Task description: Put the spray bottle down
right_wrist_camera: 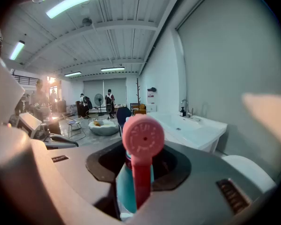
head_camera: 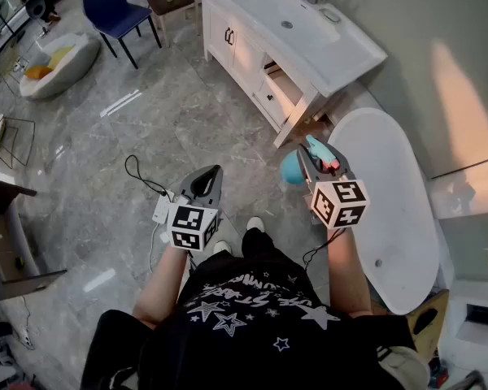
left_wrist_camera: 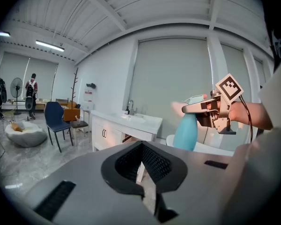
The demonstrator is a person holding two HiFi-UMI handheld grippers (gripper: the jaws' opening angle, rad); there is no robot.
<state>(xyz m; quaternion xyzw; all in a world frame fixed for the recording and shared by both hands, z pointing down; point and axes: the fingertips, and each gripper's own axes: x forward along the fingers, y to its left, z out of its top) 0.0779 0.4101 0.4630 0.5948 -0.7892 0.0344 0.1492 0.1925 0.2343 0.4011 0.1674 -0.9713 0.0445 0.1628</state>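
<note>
The spray bottle (head_camera: 293, 169) has a teal body and a pink nozzle and trigger. My right gripper (head_camera: 313, 158) is shut on its neck and holds it in the air, over the floor between the vanity and the bathtub. In the right gripper view the pink nozzle of the bottle (right_wrist_camera: 143, 137) stands up between the jaws of my right gripper (right_wrist_camera: 139, 172). The left gripper view shows the bottle (left_wrist_camera: 185, 131) hanging under the right gripper (left_wrist_camera: 202, 108). My left gripper (head_camera: 213, 173) (left_wrist_camera: 142, 146) is held level to the left, jaws together, with nothing in them.
A white vanity (head_camera: 342, 55) with a sink and an open drawer (head_camera: 281, 89) stands ahead. A white bathtub (head_camera: 394, 218) lies to the right. A power strip with a cable (head_camera: 161, 208) is on the grey floor. A blue chair (head_camera: 114, 6) and a white beanbag (head_camera: 53, 63) are far left.
</note>
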